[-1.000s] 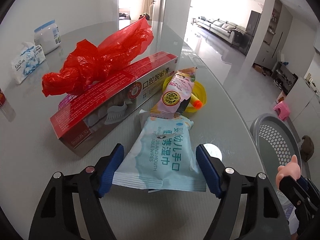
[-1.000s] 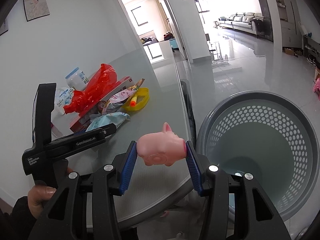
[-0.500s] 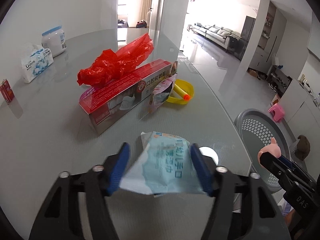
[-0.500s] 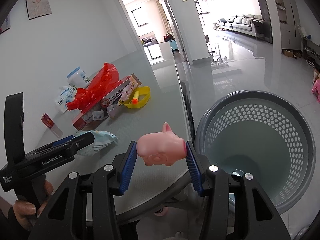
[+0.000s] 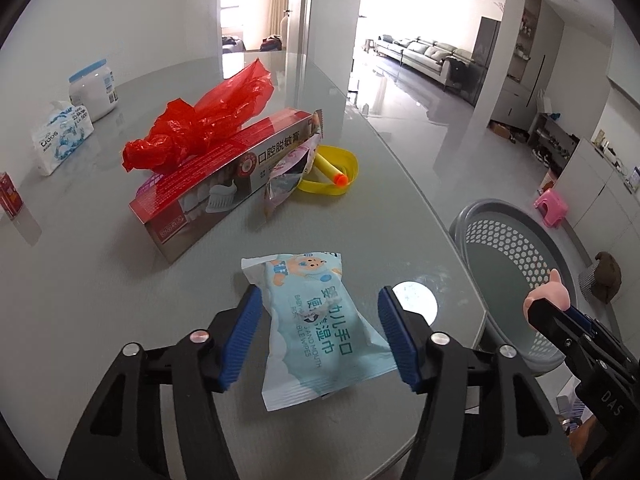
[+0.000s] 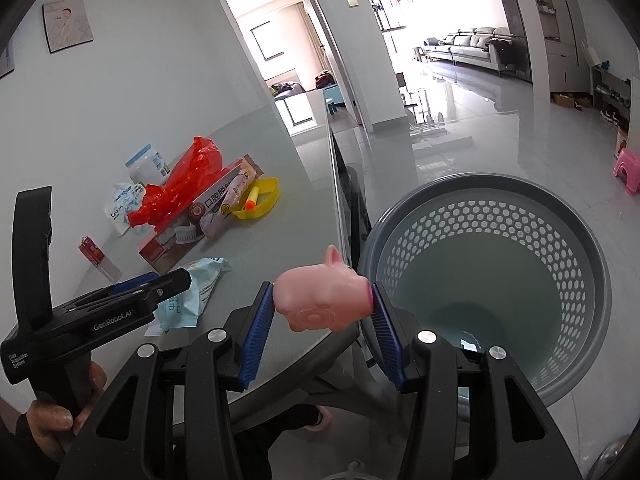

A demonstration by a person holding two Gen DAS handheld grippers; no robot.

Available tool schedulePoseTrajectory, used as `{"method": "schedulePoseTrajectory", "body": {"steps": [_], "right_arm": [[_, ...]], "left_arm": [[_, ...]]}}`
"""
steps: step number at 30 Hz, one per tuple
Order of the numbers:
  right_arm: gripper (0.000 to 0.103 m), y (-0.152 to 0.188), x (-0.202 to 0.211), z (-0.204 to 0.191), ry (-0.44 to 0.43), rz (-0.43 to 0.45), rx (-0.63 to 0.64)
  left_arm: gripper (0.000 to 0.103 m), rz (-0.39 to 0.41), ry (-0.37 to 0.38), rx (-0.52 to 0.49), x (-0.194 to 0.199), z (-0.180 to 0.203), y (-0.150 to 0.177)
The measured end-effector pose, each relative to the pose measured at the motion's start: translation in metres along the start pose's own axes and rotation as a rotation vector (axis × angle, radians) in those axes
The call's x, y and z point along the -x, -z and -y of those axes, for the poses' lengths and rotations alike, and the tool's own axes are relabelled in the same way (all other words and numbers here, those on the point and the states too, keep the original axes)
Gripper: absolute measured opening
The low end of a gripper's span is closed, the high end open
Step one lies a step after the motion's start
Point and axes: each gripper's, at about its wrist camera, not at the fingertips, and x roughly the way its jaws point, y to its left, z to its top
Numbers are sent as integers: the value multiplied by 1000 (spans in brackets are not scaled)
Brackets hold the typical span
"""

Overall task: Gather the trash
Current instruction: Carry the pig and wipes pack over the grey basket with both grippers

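Pale blue pack: we are working the wet-wipes pack at the near edge of the glass table, lying between our left pads.
Left gripper: we are opening its jaws; the pack is sitting between them, the left pad apart from it and the right pad at its edge, so we are not clamping it.
Right gripper: we are keeping its jaws clamped on the pink pig toy, holding it beside the rim of the grey basket.
How the pack is handling: we are judging it light, soft and crinkly, with a slick film that is likely to slide on glass and buckle under squeeze.
Where we are taking hold: across the narrow middle, pads square on both long edges, not on the loose sealed end.
Risk we are watching: a corner pinch may let it twist out.
Remaining trash: red plastic bag and toothpaste box are waiting farther back.
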Motion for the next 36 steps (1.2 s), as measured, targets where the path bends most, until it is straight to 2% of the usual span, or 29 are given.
{"method": "schedulePoseTrajectory", "body": {"steps": [8, 11, 15, 16, 18, 19, 24, 29, 36], "right_arm": [[47, 1, 1, 4, -13, 1, -7], [47, 1, 1, 6, -14, 1, -11], [47, 1, 1, 9, -11, 1, -17], [47, 2, 1, 10, -10, 1, -19], [47, 2, 2, 11, -9, 0, -21], [47, 2, 1, 12, -8, -1, -21], [47, 1, 0, 11, -7, -2, -21], [47, 2, 2, 16, 3, 1, -26], [47, 4, 15, 41, 64, 18, -55]], "left_arm": [[80, -22, -67, 2, -8, -1, -3], [81, -64, -88, 7, -23, -3, -4], [80, -110, -75, 18, -38, -6, 0], [80, -116, -70, 19, -40, -7, 1], [63, -127, -56, 16, -44, -6, 3], [57, -134, -51, 15, -46, -6, 4], [52, -123, -31, 11, -43, -4, 6], [52, -91, -11, -5, -33, 5, 5], [52, -20, 51, -96, -17, 51, -5]]}}
